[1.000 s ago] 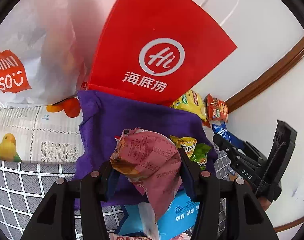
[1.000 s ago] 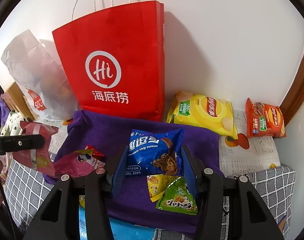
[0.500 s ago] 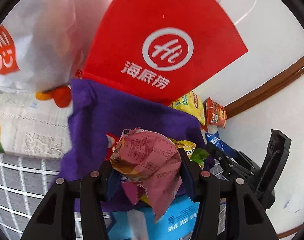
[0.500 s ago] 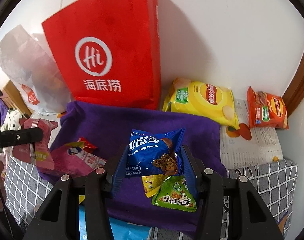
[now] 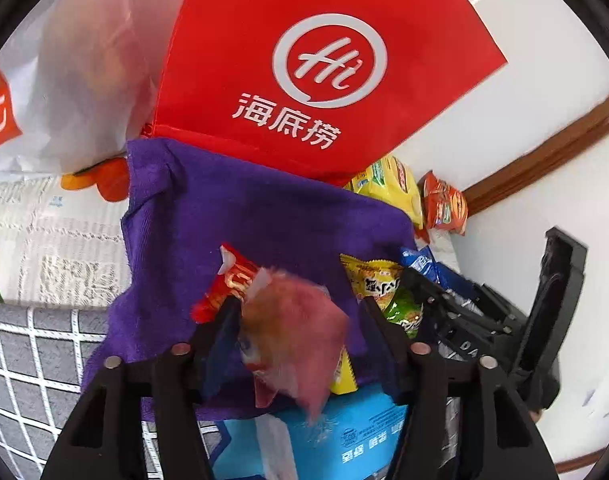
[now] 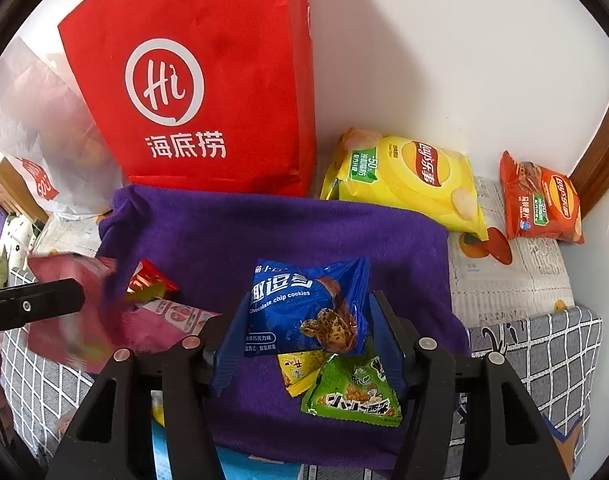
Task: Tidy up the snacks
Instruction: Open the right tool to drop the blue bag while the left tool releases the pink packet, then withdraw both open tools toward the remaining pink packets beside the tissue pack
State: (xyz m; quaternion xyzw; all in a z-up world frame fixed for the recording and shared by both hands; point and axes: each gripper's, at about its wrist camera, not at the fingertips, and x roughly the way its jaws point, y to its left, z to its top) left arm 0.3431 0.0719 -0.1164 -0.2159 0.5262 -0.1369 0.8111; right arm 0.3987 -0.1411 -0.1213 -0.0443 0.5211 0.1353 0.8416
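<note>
Between the opening jaws of the left gripper [image 5: 300, 320] a blurred pink snack packet [image 5: 292, 332] is slipping free above the purple cloth [image 5: 240, 216]; it may tumble past the near edge. Between the right gripper [image 6: 308, 336] jaws, also opening, the blue cookie packet [image 6: 304, 308] sits loose and could land on the green packet [image 6: 356, 396] just below.
</note>
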